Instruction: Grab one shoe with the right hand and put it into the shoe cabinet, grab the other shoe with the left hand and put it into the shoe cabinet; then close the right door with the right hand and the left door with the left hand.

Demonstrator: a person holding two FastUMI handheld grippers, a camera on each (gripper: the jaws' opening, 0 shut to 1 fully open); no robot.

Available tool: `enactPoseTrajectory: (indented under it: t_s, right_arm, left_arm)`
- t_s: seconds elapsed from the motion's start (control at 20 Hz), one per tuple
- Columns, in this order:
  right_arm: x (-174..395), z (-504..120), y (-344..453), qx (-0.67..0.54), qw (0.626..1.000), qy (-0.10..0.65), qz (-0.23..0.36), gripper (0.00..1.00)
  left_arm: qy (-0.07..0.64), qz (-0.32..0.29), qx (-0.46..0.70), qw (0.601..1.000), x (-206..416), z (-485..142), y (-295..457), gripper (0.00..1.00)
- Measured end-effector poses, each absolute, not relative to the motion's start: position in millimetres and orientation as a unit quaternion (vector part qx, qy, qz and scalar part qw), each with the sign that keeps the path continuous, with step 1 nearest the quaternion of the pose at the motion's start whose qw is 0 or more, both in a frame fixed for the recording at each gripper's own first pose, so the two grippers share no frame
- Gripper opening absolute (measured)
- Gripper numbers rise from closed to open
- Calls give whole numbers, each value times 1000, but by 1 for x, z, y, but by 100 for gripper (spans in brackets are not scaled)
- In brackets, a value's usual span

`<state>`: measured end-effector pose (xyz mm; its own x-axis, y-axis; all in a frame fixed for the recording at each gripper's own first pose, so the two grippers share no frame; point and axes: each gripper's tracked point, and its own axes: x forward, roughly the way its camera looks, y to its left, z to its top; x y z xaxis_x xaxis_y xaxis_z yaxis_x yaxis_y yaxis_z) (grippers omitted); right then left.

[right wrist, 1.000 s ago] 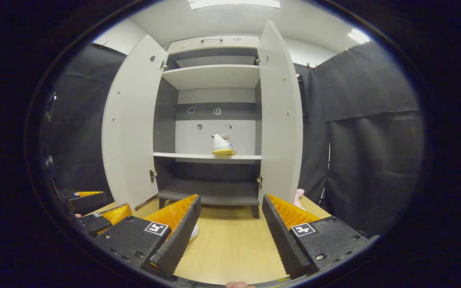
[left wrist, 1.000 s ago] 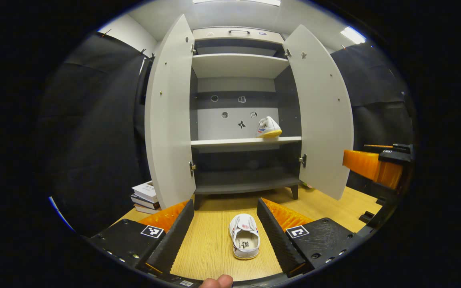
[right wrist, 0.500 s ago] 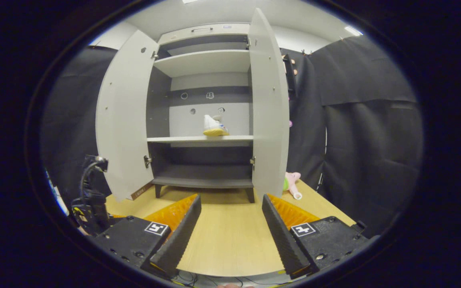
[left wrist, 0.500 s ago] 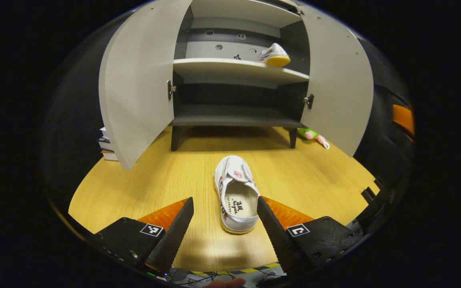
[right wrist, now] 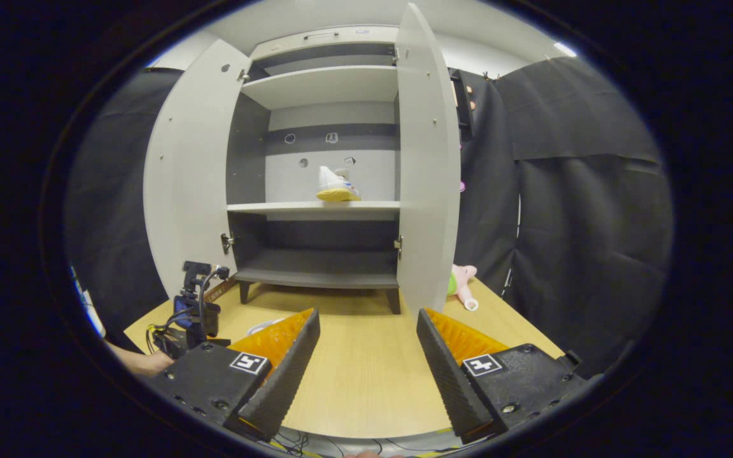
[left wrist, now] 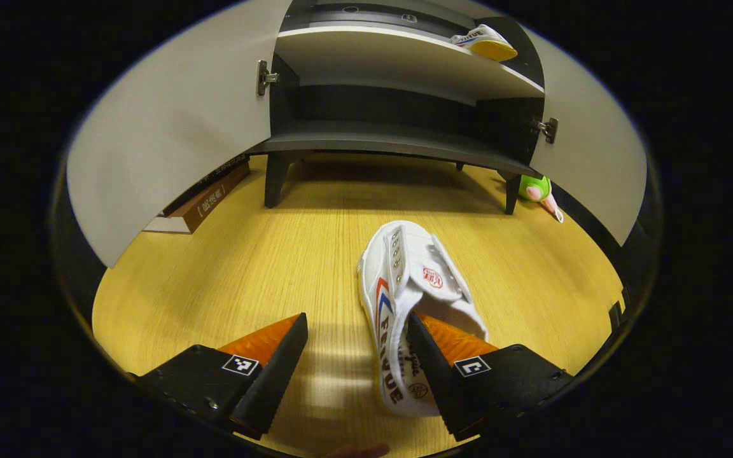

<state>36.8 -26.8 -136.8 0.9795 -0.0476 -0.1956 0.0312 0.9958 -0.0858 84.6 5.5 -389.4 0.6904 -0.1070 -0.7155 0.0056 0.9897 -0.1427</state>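
A white shoe [left wrist: 414,280] lies on the wooden floor [left wrist: 245,267] with its toe toward the cabinet. My left gripper [left wrist: 356,321] is open and low over its heel end. One finger covers the shoe's opening, and the shoe's left side wall lies between the fingers. The other white shoe [left wrist: 486,43] with a yellow sole stands on the cabinet's middle shelf [right wrist: 315,207], where it shows again as a shoe [right wrist: 336,186]. My right gripper [right wrist: 367,316] is open with nothing in it, back from the cabinet. Both doors, left door [right wrist: 188,172] and right door [right wrist: 427,172], stand open.
A book [left wrist: 204,202] lies on the floor behind the left door [left wrist: 169,127]. A green and pink plush toy [left wrist: 539,191] sits by the cabinet's right leg. The other gripper's rig and a hand [right wrist: 191,312] show at the left of the right gripper view.
My left gripper has tipped down and moved forward onto the floor shoe, so one finger now covers its opening. The right gripper has drifted only slightly.
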Motion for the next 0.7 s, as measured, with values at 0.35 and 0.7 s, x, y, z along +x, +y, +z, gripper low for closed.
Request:
enactPoseTrajectory:
  t_s: [0.35,0.7]
  right_arm:
    - [49,-142,-32,-45,993,111,-21,97]
    - [54,-151,-28,-53,991,119,-11,97]
  left_arm:
    - [387,-32,-81,918,116,-402,10,95]
    - [375,-31,-98,921,121,-400,0,4]
